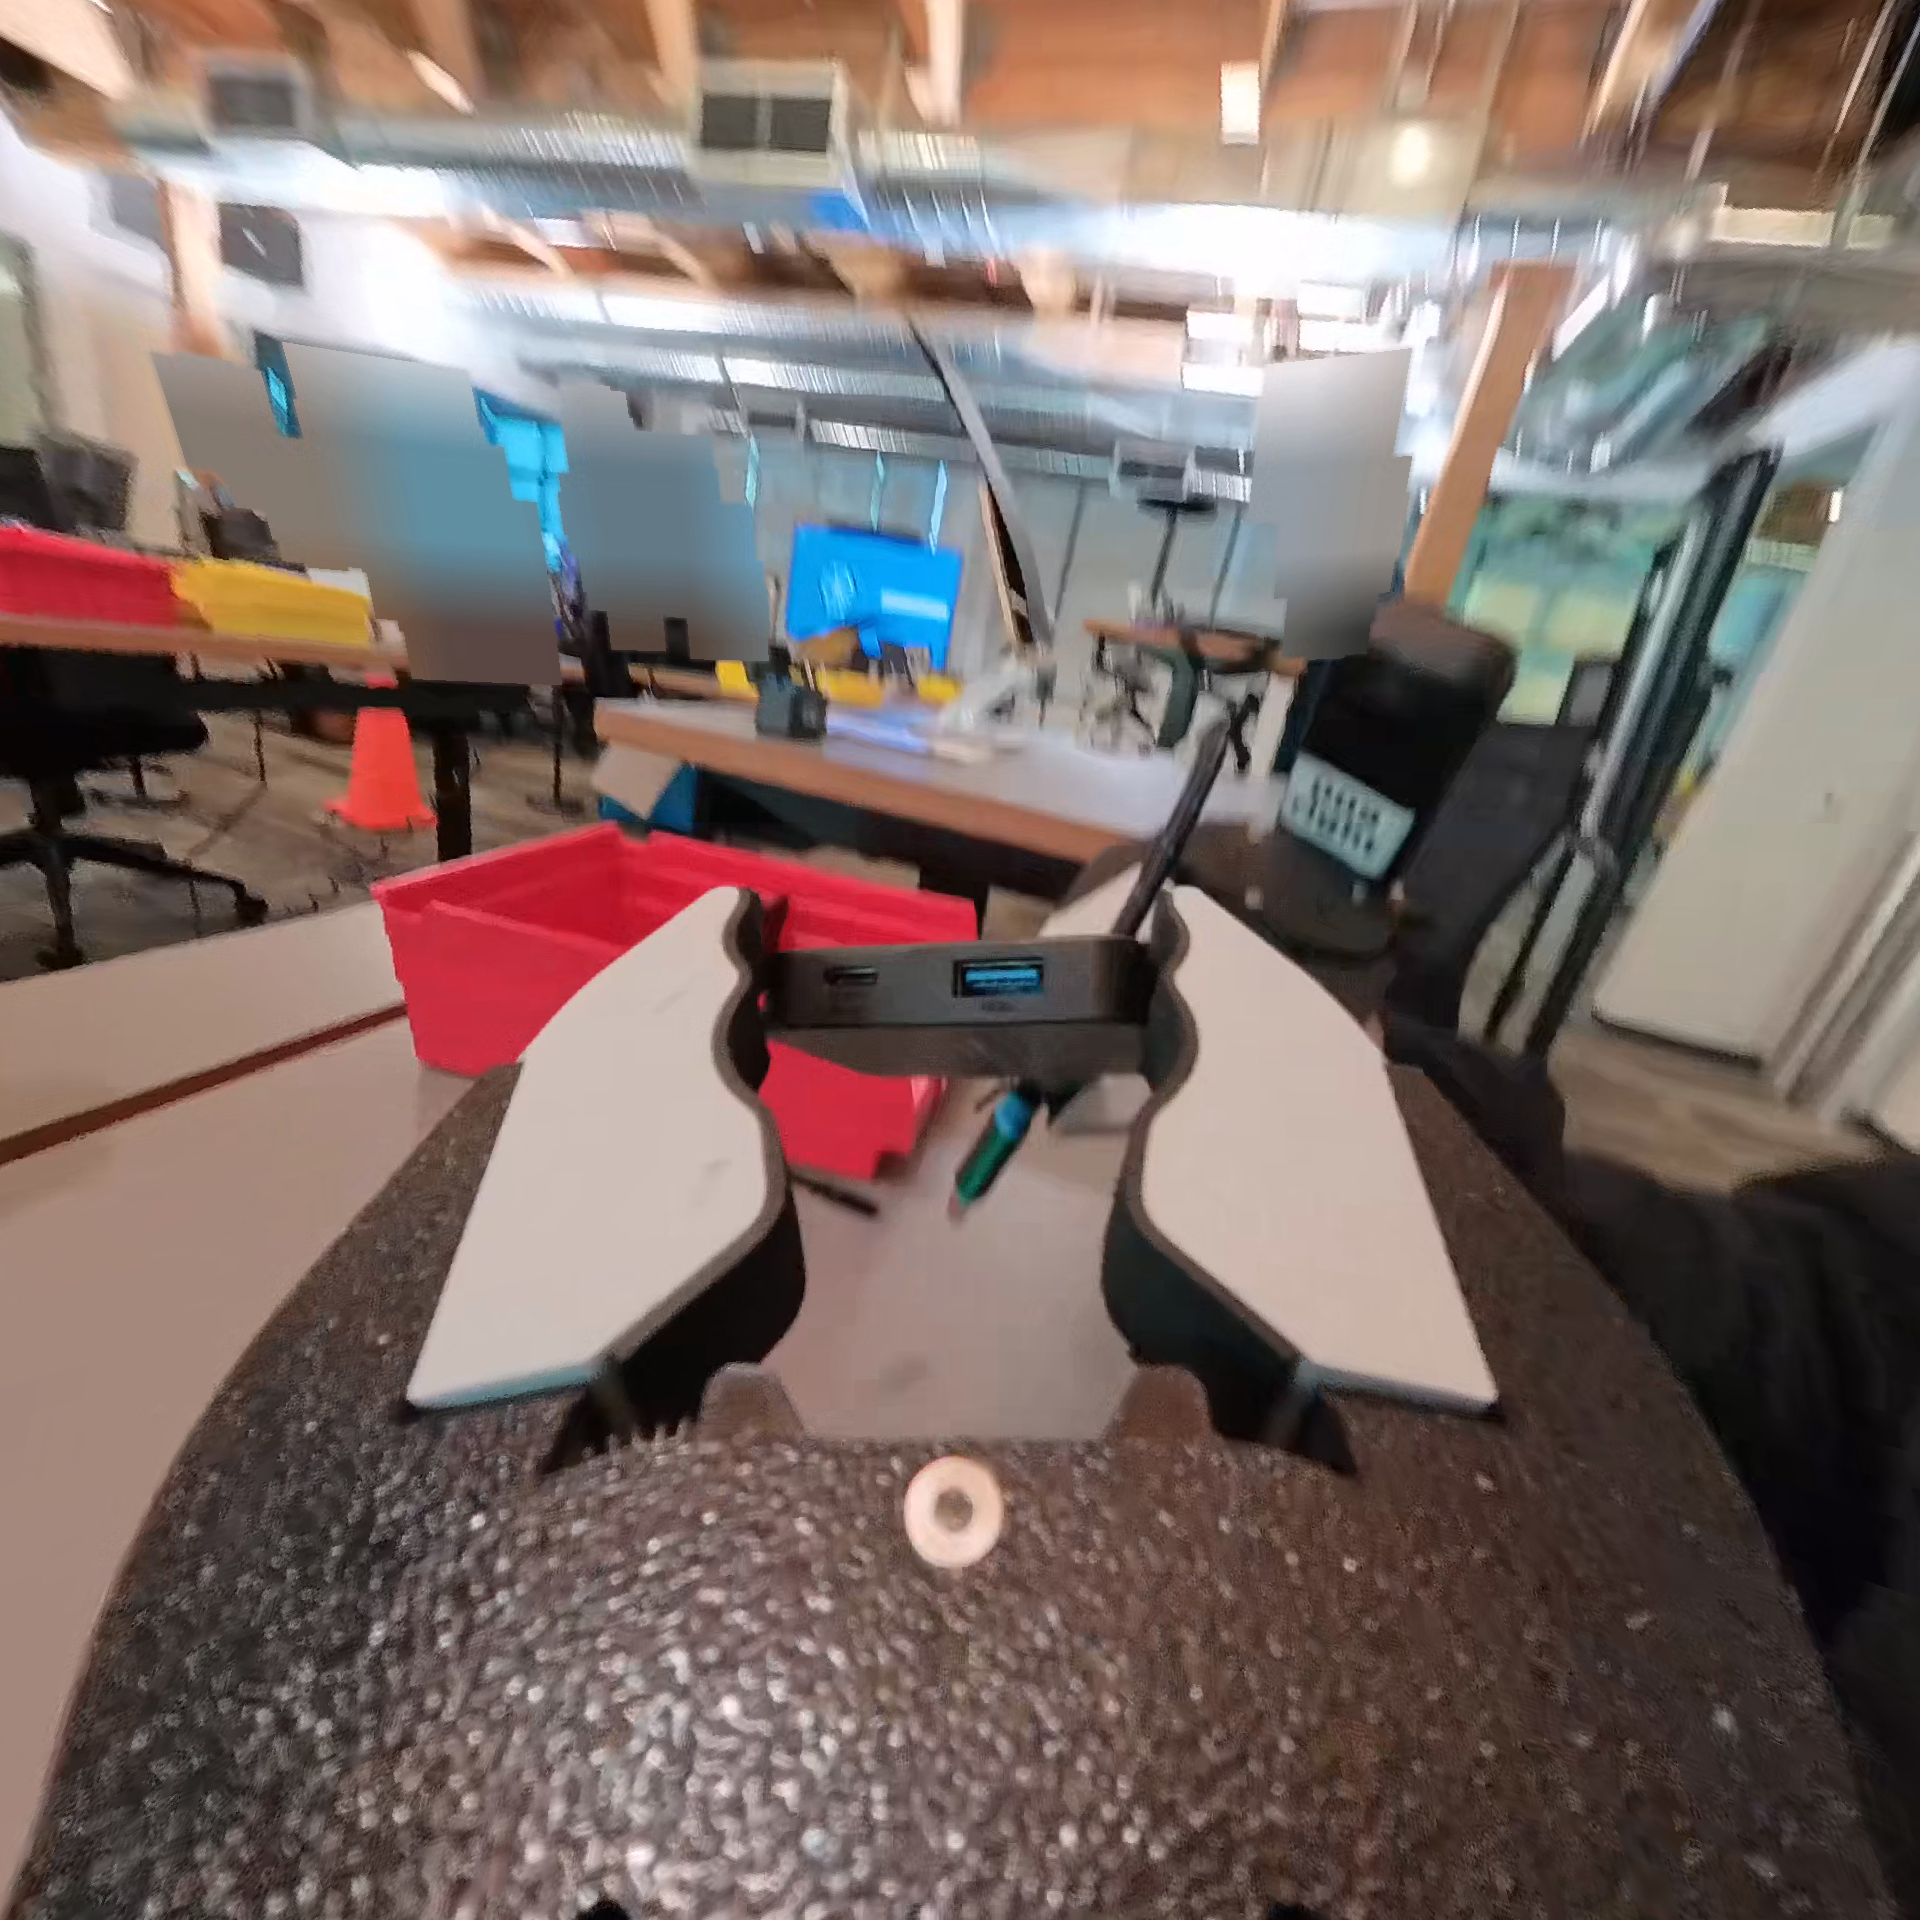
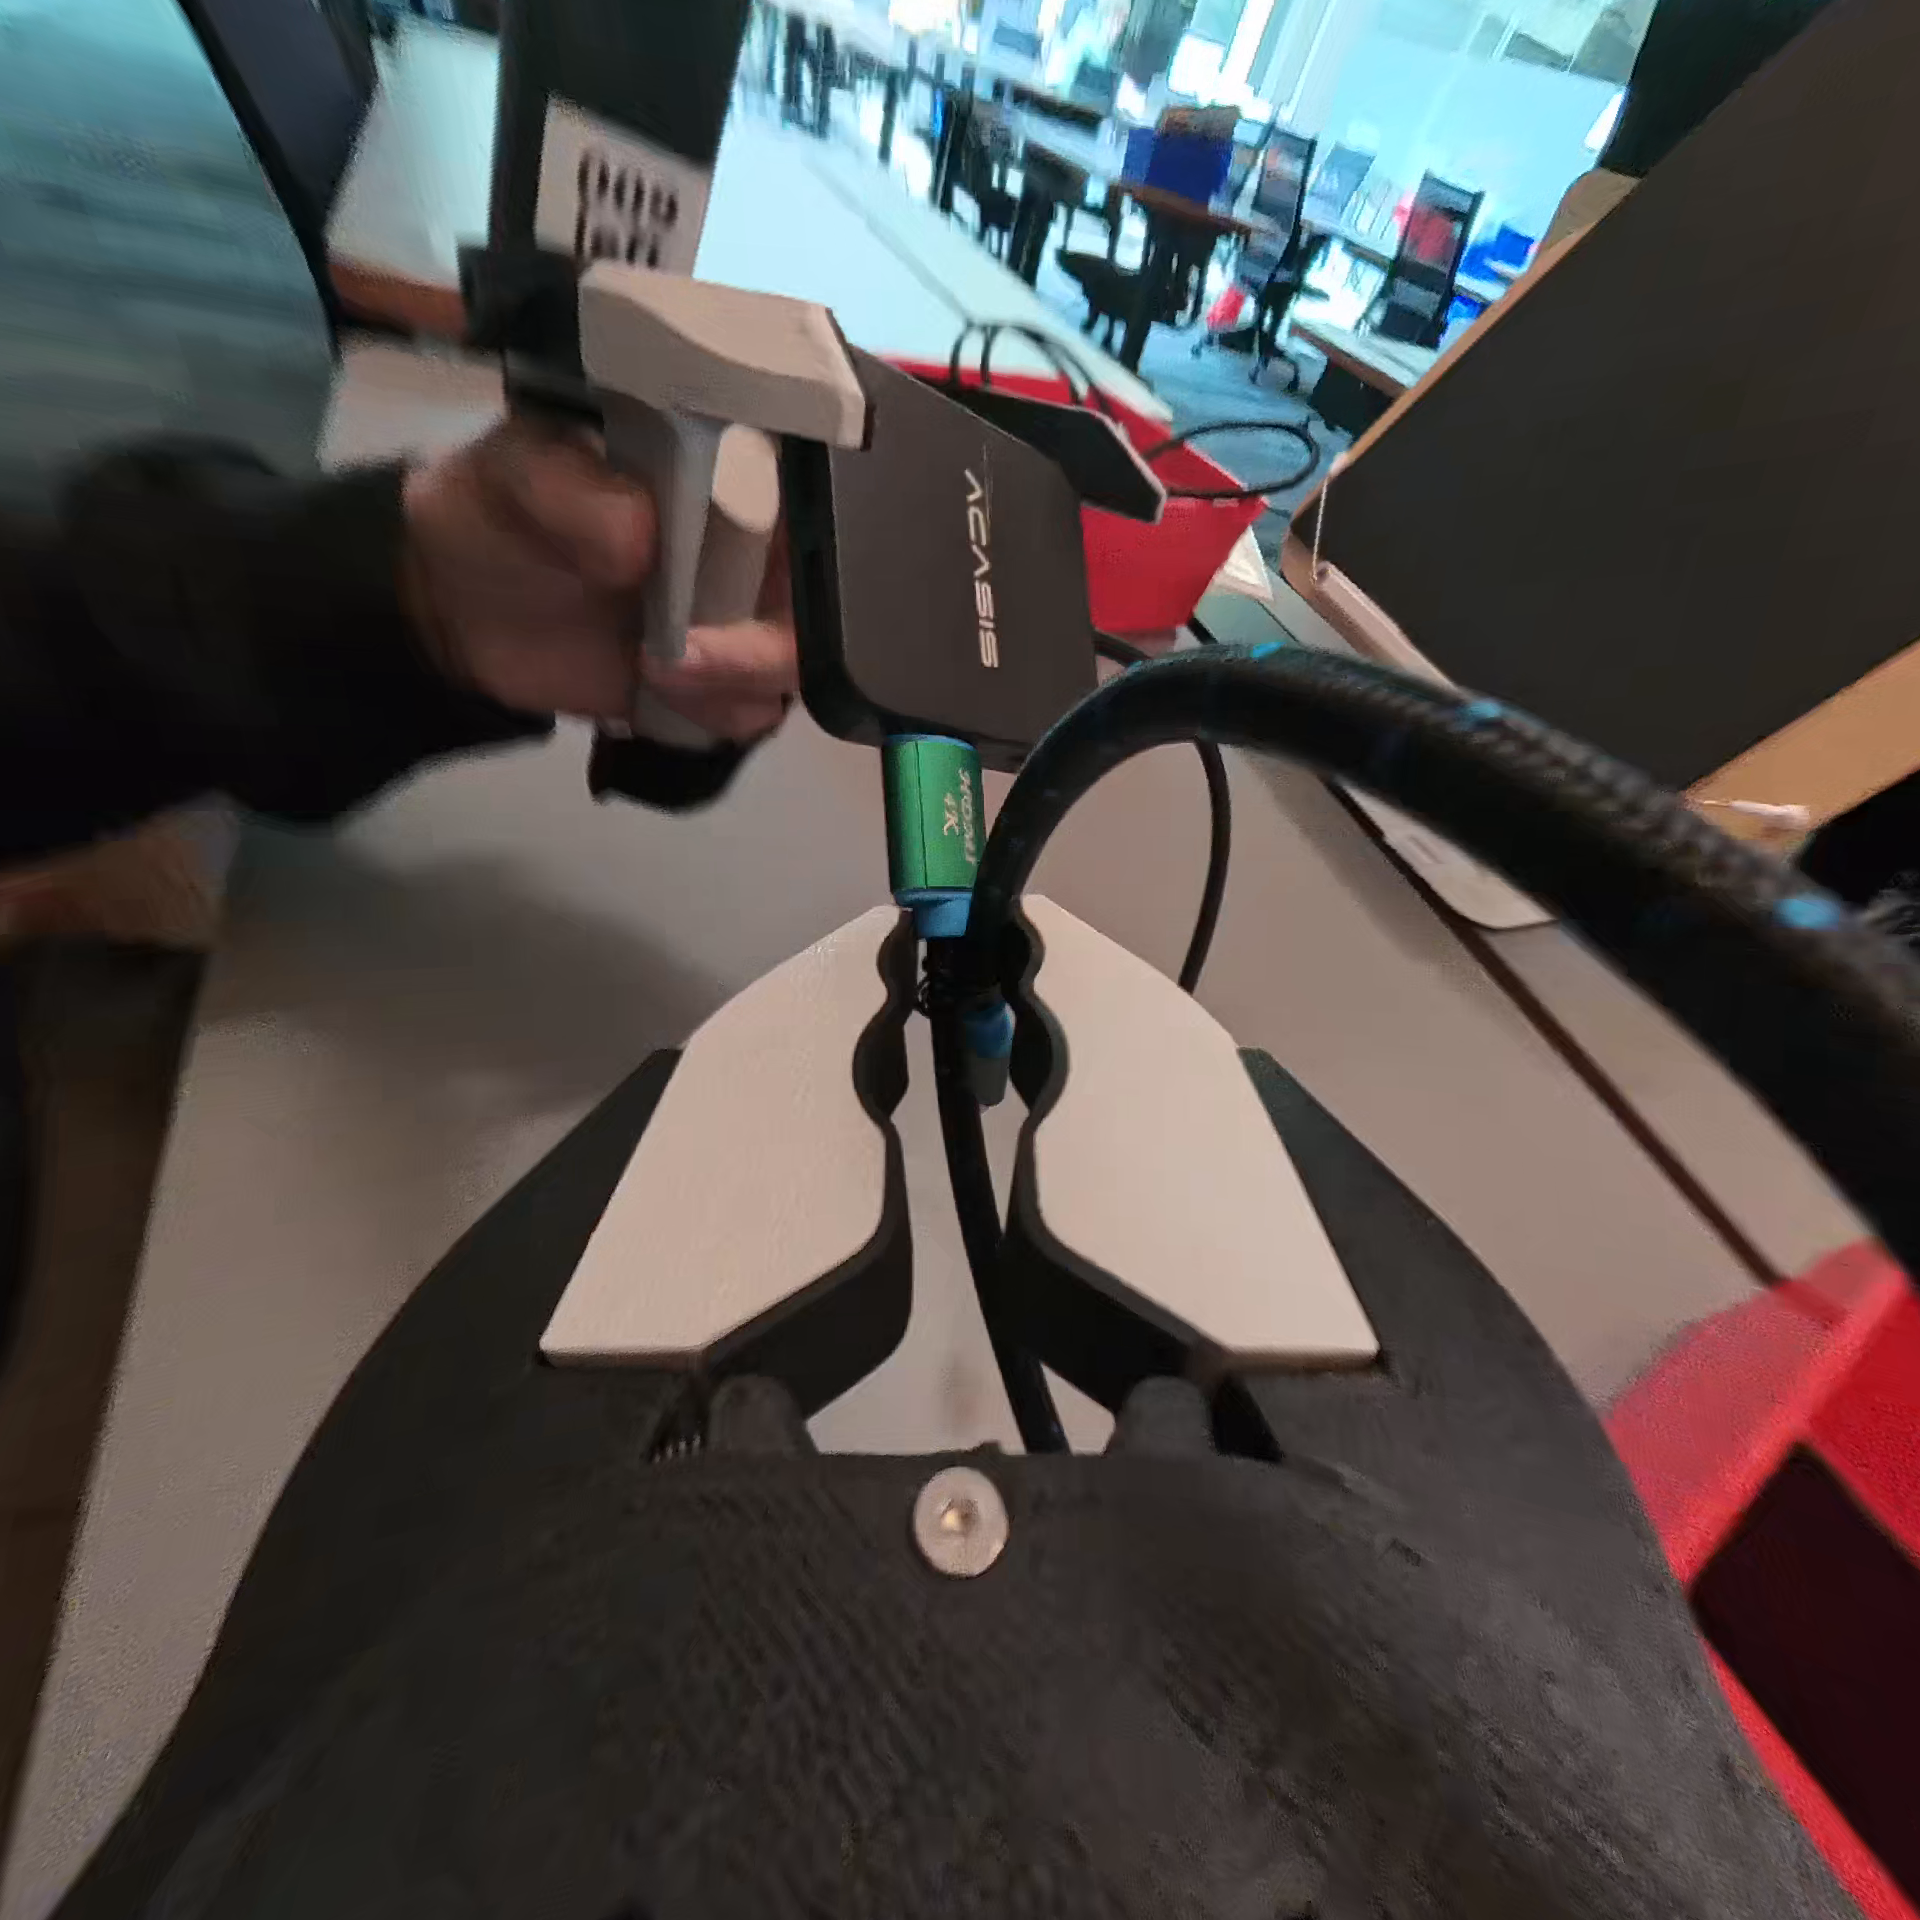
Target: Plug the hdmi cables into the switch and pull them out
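My left gripper (image 1: pixel 956 987) is shut on the black switch (image 1: pixel 935 992) and holds it by its two ends above the table. In the right wrist view a hand holds that gripper (image 2: pixel 727 364) with the switch (image 2: pixel 935 561) tilted up. A green HDMI plug (image 2: pixel 928 821) sits in the switch's lower edge; it also shows blurred under the switch in the left wrist view (image 1: pixel 997 1138). My right gripper (image 2: pixel 961 935) is shut on the HDMI cable just behind the plug's blue collar. A thick braided cable (image 2: pixel 1455 769) arcs from the right down between my fingers.
A red bin (image 1: pixel 499 966) stands on the pale table (image 1: pixel 156 1247) just behind the switch, and shows with a cable loop in the right wrist view (image 2: pixel 1153 561). Another red bin (image 2: pixel 1787 1455) is at the lower right. A dark panel in a cardboard frame (image 2: pixel 1610 416) stands to the right.
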Motion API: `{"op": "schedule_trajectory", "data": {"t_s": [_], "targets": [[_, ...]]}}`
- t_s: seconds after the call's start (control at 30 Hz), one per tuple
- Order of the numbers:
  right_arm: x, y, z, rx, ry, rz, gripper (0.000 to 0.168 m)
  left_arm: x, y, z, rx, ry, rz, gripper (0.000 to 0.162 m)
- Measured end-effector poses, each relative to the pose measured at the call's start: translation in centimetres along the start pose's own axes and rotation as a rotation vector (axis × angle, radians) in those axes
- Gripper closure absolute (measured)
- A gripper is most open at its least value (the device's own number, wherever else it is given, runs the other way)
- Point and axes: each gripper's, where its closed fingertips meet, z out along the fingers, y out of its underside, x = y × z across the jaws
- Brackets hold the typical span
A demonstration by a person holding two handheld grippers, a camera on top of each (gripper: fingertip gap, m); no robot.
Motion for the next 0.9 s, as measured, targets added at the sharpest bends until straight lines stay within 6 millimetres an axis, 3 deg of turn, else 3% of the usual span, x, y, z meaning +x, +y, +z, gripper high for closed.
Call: {"op": "schedule_trajectory", "data": {"t_s": [0.23, 0.5, 0.67, 0.9], "targets": [[0.4, 0.5, -2.3, -0.118, 0.090, -0.372, 0.153, 1.0, 4.3, -1.0, -0.414, 0.021, 0.204, 0.090], [-0.3, 0.1, -2.5, -0.214, 0.147, -0.619, 0.153, 2.3, 4.5, -0.8, -0.471, 0.082, 0.220, 0.088], [-0.6, 0.4, -2.6, -0.251, 0.134, -0.650, 0.153, 2.2, 5.9, -1.3, -0.568, 0.081, 0.286, 0.088], [-0.6, 1.6, -2.6, -0.206, 0.050, -0.523, 0.152, 1.9, 7.1, -1.3, -0.599, 0.069, 0.309, 0.089]]}}
